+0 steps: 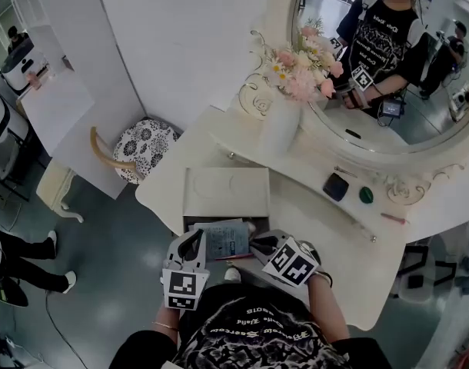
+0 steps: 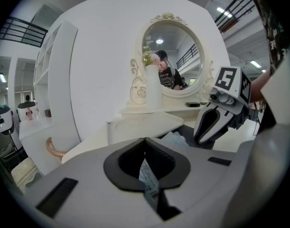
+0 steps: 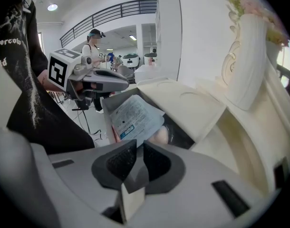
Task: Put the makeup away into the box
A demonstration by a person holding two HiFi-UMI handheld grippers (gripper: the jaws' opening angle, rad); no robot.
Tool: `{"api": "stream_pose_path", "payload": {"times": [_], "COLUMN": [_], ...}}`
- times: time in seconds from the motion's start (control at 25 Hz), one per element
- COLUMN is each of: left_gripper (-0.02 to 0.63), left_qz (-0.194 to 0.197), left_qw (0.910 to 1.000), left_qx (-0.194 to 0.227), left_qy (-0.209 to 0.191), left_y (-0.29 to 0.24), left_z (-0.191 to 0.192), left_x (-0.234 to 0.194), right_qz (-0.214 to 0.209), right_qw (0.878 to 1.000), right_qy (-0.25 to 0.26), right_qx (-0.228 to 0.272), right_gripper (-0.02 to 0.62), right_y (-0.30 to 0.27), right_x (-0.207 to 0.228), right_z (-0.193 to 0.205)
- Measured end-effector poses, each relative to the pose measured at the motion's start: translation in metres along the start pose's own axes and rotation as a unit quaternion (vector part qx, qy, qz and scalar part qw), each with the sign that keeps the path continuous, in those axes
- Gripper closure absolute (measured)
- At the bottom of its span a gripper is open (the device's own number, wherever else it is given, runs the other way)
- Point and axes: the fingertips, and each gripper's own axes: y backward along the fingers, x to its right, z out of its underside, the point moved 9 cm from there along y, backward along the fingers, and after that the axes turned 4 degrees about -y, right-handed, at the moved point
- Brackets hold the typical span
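Currently both grippers hover at the near edge of the open box (image 1: 219, 194), which sits at the front of the white dressing table (image 1: 311, 229). The left gripper (image 1: 197, 236) is at the box's near-left corner, its jaws shut tip to tip in the left gripper view (image 2: 145, 139). The right gripper (image 1: 257, 244) is at the near-right corner, angled down toward the inside of the box. In the right gripper view its jaws (image 3: 138, 144) stand slightly apart, with only a narrow slot between the pads and nothing held. Inside the box a pale blue-and-white printed sachet (image 3: 135, 118) lies flat, with a pinkish rounded item (image 3: 159, 136) just beside it that is too hidden to identify. To the right of the box and well apart from it, a black compact (image 1: 336, 186) and a small green round piece (image 1: 366, 195) lie on the tabletop near each other. Behind the box a white vase of pink flowers (image 1: 282, 129) stands in front of the oval mirror (image 1: 419, 91).
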Motion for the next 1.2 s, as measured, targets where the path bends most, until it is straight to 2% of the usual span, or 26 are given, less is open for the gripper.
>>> {"api": "stream_pose_path", "payload": {"times": [0.16, 0.48, 0.68, 0.8, 1.0, 1.2], "left_gripper": [0.591, 0.591, 0.591, 0.591, 0.591, 0.591], "left_qz": [0.001, 0.016, 0.029, 0.043, 0.063, 0.078], "left_qw": [0.9998, 0.9993, 0.9989, 0.9984, 0.9968, 0.9962], "left_qx": [0.01, 0.032, 0.031, 0.033, 0.041, 0.038], "left_qy": [0.015, 0.008, 0.019, 0.014, 0.028, 0.012], "left_y": [0.0, -0.002, -0.009, -0.013, -0.019, -0.028], "left_z": [-0.004, -0.021, -0.026, -0.029, -0.037, -0.044], "left_x": [0.001, 0.008, 0.017, 0.023, 0.025, 0.032], "right_qz": [0.014, 0.065, 0.109, 0.133, 0.17, 0.241], "right_qw": [0.999, 0.988, 0.974, 0.969, 0.957, 0.935], "right_qy": [-0.025, -0.07, -0.1, -0.108, -0.125, -0.144], "right_qx": [0.038, 0.119, 0.174, 0.18, 0.2, 0.218], "right_gripper": [0.543, 0.543, 0.543, 0.543, 0.543, 0.543], "right_y": [0.007, 0.031, 0.048, 0.056, 0.068, 0.083], "right_x": [0.003, 0.008, 0.011, 0.013, 0.014, 0.015], "right_z": [-0.002, 0.0, 0.008, 0.015, 0.022, 0.035]}}
